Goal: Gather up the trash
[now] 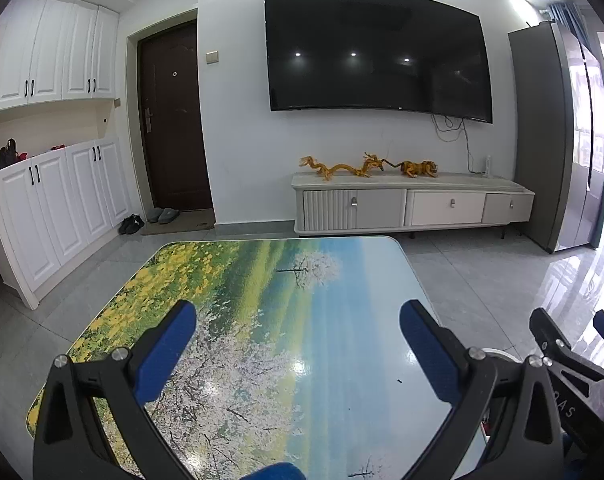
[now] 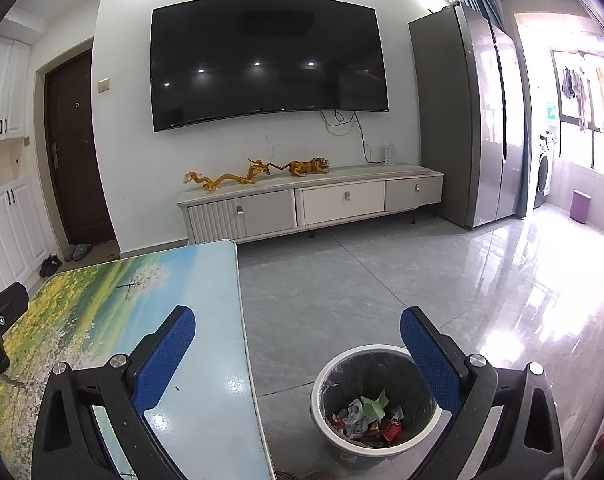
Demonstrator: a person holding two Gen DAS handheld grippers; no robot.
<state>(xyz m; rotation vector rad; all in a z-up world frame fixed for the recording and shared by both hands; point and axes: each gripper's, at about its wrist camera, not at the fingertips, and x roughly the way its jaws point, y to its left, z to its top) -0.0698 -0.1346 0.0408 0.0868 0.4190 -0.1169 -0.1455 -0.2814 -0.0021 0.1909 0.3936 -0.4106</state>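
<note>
Beside the table edge, on grey polished floor tiles [image 2: 341, 280]: one round trash bin [image 2: 325, 432], white rim, lined with a thin grey plastic bag. Contents: crumpled trash [image 2: 365, 416], comprising a folded pale green paper, clear film and red and dark wrappers, lying in a heap at the bottom.

Table [image 1: 262, 340]: rectangular top with rounded corners, glossy surface printed with a landscape of yellow flowers, white blossom trees and blue sky. One tiny dark speck on its blue part.

Left gripper [image 1: 298, 344]: black angular arms with round metal bolts, blue textured pads [image 1: 166, 352]. Jaws spread wide over the table top, nothing between them.

Right gripper [image 2: 298, 344]: same build. Jaws spread wide, nothing held; one pad over the table's edge, the other over the bin rim.

Background: large black curved television [image 2: 270, 64] on a white wall; low white cabinet [image 2: 309, 204] with ribbed door and small metal pulls, bearing golden dragon and tiger figurines [image 2: 258, 174]; tall grey refrigerator [image 2: 461, 120], smooth and reflective; dark brown door [image 1: 174, 120]; white panelled cupboards [image 1: 54, 120].
</note>
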